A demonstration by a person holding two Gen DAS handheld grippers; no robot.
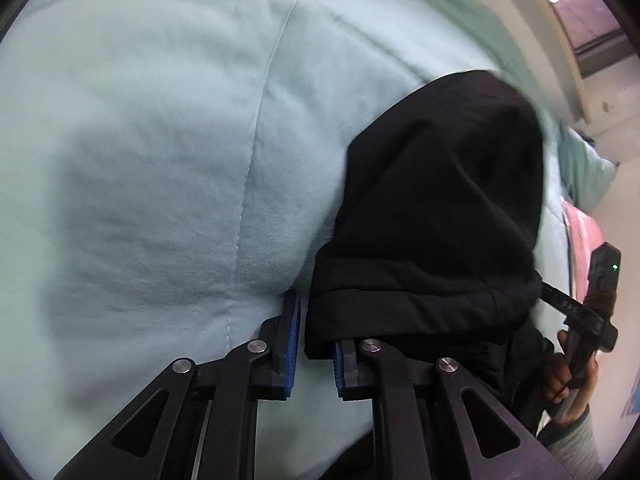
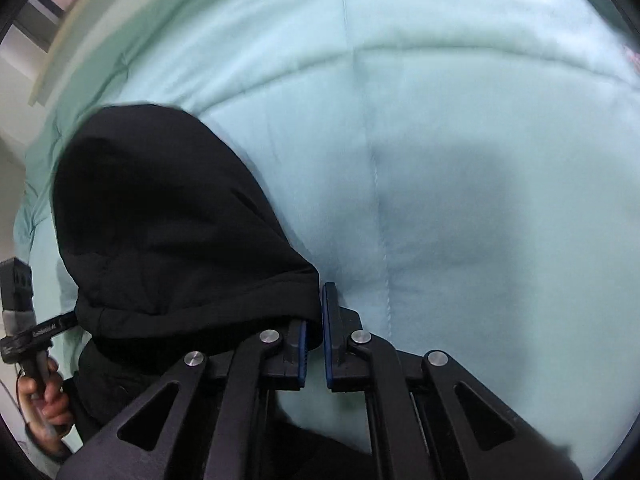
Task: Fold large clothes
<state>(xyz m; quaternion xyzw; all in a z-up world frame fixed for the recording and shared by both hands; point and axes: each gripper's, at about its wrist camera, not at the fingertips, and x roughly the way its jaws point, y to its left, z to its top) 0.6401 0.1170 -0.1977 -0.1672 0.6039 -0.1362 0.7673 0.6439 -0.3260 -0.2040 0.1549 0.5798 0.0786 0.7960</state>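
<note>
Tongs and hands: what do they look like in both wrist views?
Both tongs are matte black linkages with triangular cutouts, silver rivets and blue ribbed pads. The right hand shows a grey cuff. The left hand grips a black handle wrapped in grey tape.

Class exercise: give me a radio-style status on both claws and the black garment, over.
Left claw slightly open, edge of black garment draped over one finger. Right claw likewise, at the other end. Garment bunched between them over mint quilt. Nothing in the way.

Black garment [image 1: 436,208] draped over one fingertip of each hand-held gripper, its far edge blurred.
</note>
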